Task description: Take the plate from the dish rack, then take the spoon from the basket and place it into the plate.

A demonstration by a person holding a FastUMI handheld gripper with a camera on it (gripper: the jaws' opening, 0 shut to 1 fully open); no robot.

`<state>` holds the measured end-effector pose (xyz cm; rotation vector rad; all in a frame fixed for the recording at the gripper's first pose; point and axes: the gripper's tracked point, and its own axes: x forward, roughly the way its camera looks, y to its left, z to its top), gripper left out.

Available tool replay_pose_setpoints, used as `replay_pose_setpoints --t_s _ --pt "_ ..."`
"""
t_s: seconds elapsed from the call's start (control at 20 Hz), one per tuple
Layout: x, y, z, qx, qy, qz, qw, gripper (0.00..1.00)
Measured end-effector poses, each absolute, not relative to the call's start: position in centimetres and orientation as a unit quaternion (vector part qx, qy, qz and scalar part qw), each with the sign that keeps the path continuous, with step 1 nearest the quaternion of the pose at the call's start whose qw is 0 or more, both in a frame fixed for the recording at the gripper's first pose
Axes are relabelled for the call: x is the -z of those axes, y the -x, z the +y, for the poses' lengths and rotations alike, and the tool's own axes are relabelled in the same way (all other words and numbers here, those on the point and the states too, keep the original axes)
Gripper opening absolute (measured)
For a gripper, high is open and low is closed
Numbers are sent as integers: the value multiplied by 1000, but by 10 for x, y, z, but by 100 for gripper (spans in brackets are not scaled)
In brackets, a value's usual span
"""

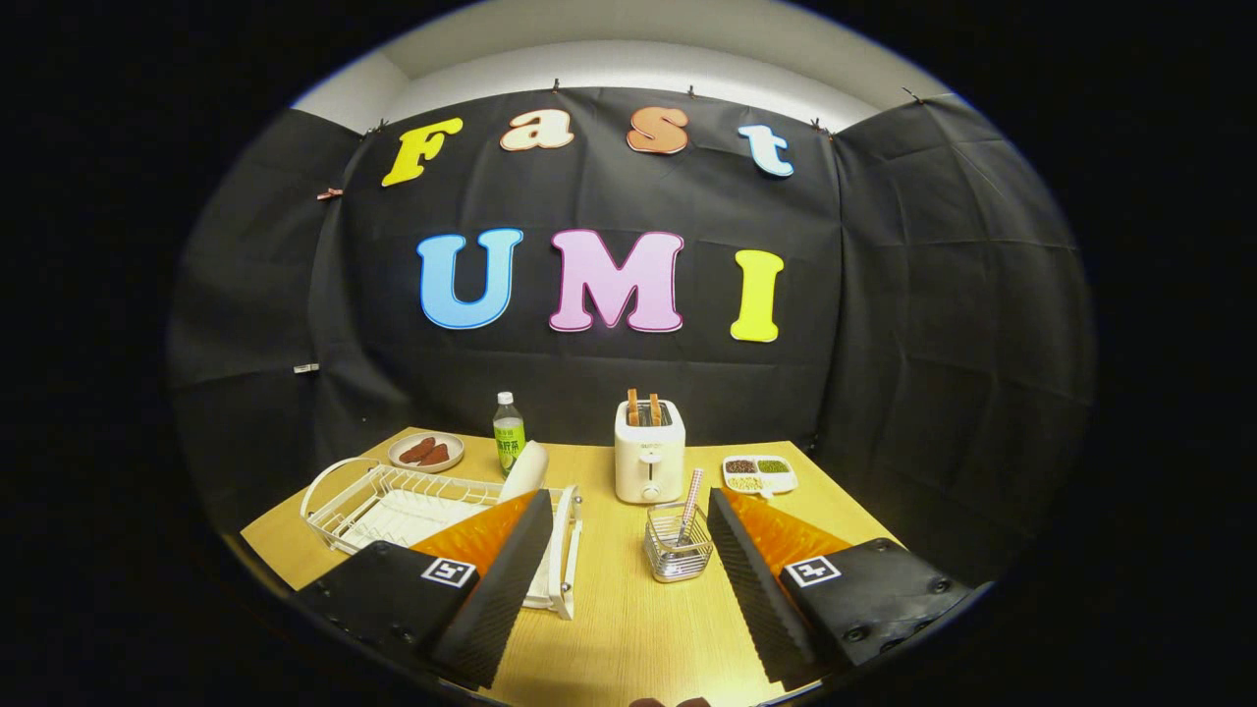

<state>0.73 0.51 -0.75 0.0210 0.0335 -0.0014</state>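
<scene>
A white wire dish rack [393, 501] stands on the wooden table ahead of my left finger. A white plate [525, 469] stands on edge in the rack's right end, just beyond the left fingertip. A small wire basket [678, 550] sits between and just ahead of my fingers, holding a spoon [691, 501] with a checked handle that leans up and to the right. My gripper [628, 511] is open, well above the table, with nothing between its black ribbed fingers [501, 579].
A white toaster [648, 452] with two slices stands behind the basket. A green-labelled bottle [508, 432] and a small plate of brown food [425, 452] sit at the back left. A divided dish of beans [758, 473] lies at the back right. The table [619, 619] lies below the fingers.
</scene>
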Motion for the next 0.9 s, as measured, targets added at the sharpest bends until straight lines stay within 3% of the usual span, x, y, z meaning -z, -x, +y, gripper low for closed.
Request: replay_pose_setpoints --t_s 0.9 --pt "1 -37 42 -36 -2 29 999 98"
